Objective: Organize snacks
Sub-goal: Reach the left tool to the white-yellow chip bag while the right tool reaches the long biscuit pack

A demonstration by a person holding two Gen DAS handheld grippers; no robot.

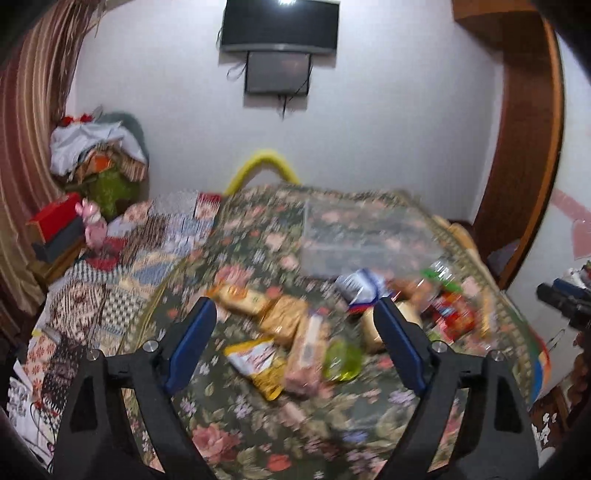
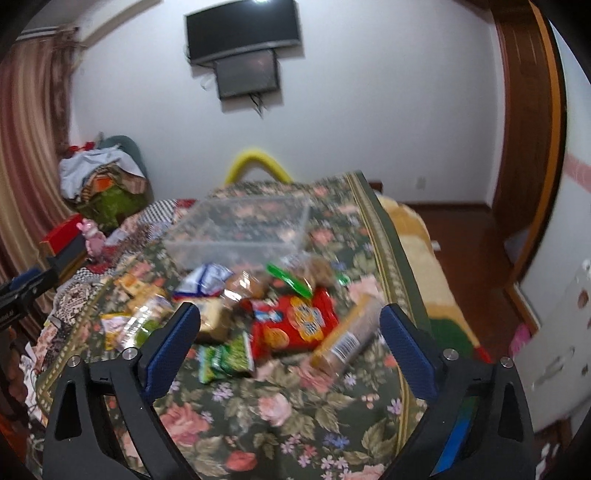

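A heap of snack packets lies on a floral cloth (image 1: 236, 417) (image 2: 258, 413). In the left wrist view I see a yellow packet (image 1: 258, 363), a long biscuit pack (image 1: 306, 347) and a green-yellow item (image 1: 341, 360). My left gripper (image 1: 295, 314) hovers open above them, holding nothing. The right wrist view shows a red biscuit bag (image 2: 295, 321), a green packet (image 2: 225, 356) and a tan roll with a barcode (image 2: 347, 338). My right gripper (image 2: 290, 314) stands open over these, nothing between its fingers. A clear plastic bin (image 1: 365, 236) (image 2: 243, 229) sits behind the heap.
Patterned quilts (image 1: 110, 280) and a clothes pile (image 1: 96, 151) lie to the left. A yellow chair back (image 2: 255, 162) rises behind the table. Screens hang on the wall (image 1: 280, 26). The other gripper (image 1: 565, 299) shows at the right edge.
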